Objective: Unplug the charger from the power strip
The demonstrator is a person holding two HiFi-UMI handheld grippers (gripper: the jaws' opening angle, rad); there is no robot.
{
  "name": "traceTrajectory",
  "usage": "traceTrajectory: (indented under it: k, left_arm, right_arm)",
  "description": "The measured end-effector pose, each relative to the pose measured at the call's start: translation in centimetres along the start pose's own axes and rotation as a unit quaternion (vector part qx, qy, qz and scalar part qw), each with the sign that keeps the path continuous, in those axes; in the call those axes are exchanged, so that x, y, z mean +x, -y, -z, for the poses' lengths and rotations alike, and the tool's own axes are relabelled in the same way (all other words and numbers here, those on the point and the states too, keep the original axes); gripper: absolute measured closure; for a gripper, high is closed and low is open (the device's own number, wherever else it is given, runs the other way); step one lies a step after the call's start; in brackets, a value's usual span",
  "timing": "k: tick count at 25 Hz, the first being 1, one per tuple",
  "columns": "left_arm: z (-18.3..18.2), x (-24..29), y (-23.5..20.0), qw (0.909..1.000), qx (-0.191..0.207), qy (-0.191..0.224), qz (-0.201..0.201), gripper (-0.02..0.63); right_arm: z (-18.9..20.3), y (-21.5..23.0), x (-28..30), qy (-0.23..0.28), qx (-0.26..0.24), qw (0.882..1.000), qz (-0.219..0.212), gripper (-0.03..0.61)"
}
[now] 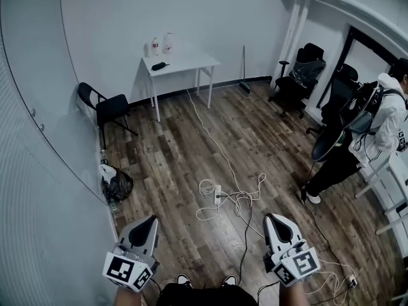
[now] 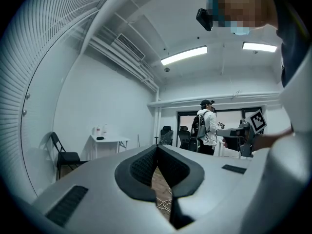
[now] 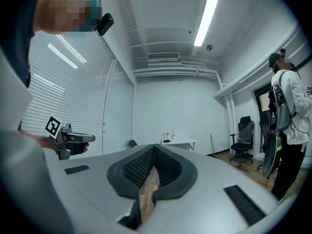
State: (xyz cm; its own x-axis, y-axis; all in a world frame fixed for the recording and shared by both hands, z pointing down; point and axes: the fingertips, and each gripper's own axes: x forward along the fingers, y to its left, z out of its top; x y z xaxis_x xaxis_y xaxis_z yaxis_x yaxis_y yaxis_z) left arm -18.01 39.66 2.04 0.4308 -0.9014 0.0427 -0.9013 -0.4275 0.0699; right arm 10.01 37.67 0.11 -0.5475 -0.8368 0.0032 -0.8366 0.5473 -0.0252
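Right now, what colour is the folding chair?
The folding chair is black, clearest in the head view.

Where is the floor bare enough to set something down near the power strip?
Bare boards lie between the folding chair and the long cable, and between that cable and the office chairs. Around the strip cable loops crowd the floor; more cords trail lower right.

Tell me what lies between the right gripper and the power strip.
Head view: wood floor crossed by loose cables, with white cable loops beside the power strip and a black cable nearer the right gripper.
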Motion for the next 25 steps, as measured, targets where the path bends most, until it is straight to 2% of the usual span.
traceTrajectory:
  k: [6, 11, 19, 25]
  left_arm:
    - [1.1, -1.6, -4.1, 0.9999, 0.006, -0.009, 0.012, 0.593]
    - [3.2, -1.7, -6.7, 0.9996, -0.009, -0.021, 0.017, 0.594]
    - [4.5, 1.8, -9.1, 0.999, -0.014, -0.032, 0.028, 0.594]
    - [4.8, 7.6, -11.0, 0.9986, -0.015, -0.042, 0.029, 0.594]
  right_arm:
    - [0.9, -3.3, 2.3, -0.007, -0.002, 1.0, 0.017, 0.557]
    - [2.9, -4.9, 4.1, -0.029, -0.008, 0.999, 0.025, 0.557]
    - [5.2, -2.7, 7.8, -0.048, 0.005, 0.998, 0.031, 0.557]
    - [6.5, 1.7, 12.8, -0.053, 0.012, 0.998, 0.025, 0.557]
